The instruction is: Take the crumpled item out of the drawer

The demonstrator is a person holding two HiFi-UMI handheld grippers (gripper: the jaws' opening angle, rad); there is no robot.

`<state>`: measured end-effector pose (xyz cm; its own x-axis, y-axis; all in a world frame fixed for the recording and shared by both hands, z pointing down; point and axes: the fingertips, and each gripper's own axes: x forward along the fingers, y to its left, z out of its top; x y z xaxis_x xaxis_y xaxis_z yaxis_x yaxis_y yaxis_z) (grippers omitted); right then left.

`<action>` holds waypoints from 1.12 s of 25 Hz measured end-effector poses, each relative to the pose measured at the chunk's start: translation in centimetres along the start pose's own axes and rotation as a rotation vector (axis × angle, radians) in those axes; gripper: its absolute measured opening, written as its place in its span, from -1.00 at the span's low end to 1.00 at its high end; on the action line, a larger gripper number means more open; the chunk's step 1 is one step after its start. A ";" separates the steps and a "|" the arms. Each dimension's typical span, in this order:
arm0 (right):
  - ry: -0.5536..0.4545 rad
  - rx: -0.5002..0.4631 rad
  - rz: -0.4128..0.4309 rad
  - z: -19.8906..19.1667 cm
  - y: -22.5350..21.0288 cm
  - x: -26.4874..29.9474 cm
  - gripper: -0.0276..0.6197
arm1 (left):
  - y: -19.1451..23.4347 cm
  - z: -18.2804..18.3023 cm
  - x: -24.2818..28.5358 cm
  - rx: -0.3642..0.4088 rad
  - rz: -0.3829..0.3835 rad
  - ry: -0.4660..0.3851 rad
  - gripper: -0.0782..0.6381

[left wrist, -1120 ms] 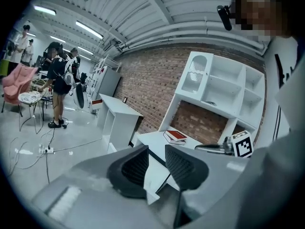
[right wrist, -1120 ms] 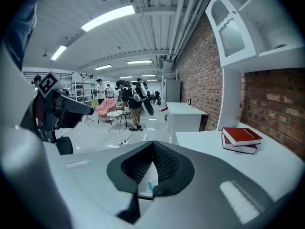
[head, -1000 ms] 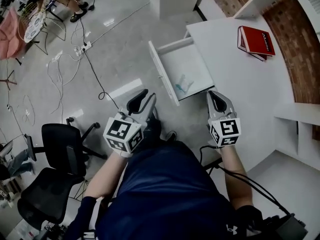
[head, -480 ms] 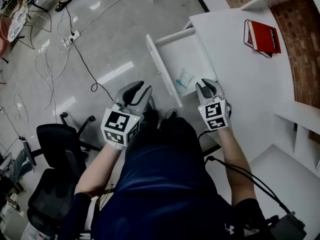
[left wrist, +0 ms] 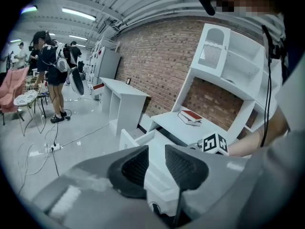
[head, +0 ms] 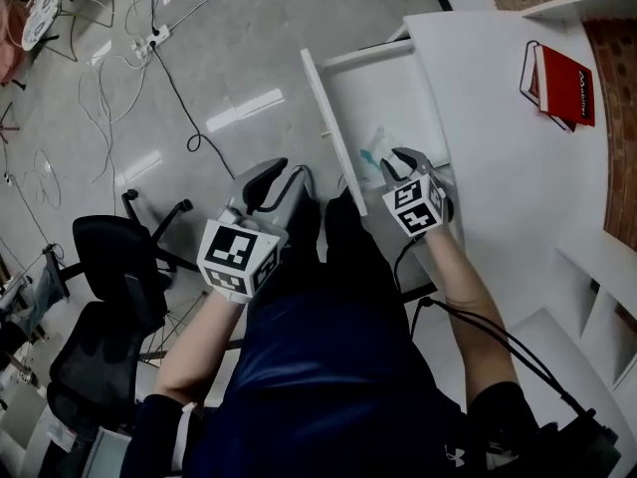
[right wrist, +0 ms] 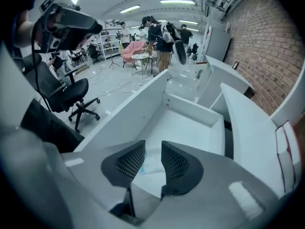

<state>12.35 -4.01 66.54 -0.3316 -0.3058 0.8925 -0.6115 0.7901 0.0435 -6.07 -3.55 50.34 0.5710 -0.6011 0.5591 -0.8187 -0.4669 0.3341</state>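
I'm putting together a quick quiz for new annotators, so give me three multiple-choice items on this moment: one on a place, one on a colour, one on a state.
1. Where does the crumpled item lie?
A. On the chair seat
B. Inside the open drawer
C. On the floor

2. What colour is the book on the desk?
A. Red
B. Green
C. Yellow

3. How do the jaws of the left gripper stand?
A. Clamped on the book
B. Apart, with nothing between them
C. Clamped on the drawer's handle

Answers:
1. B: the item rests on the drawer's bottom, near its front end.
2. A: the book's cover is plainly red against the white desk.
3. B: the left gripper view shows a clear gap between the jaws, with nothing in it.
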 end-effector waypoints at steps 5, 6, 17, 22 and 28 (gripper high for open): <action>0.076 -0.054 0.095 -1.1 0.6 3.5 -0.55 | 0.6 -1.6 0.8 -0.053 0.034 0.026 -0.45; 0.092 -0.064 0.108 -1.3 0.7 4.2 -0.55 | 0.8 -1.9 0.9 -0.063 0.040 0.029 -0.45; 0.312 -0.109 0.205 -4.4 0.1 11.3 -0.22 | 3.8 -4.9 1.5 -0.217 0.101 0.044 -0.45; 0.379 -0.096 0.215 -5.9 0.0 13.1 -0.14 | 5.3 -5.5 1.4 -0.253 0.122 0.047 -0.45; 0.382 -0.109 0.214 -5.7 0.4 14.3 -0.24 | 6.3 -5.9 1.0 -0.279 0.138 0.044 -0.45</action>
<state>11.47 -5.05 81.87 -0.1404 0.0727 0.9874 -0.4720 0.8718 -0.1313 -10.98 -3.30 57.44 0.4555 -0.6151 0.6436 -0.8765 -0.1833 0.4451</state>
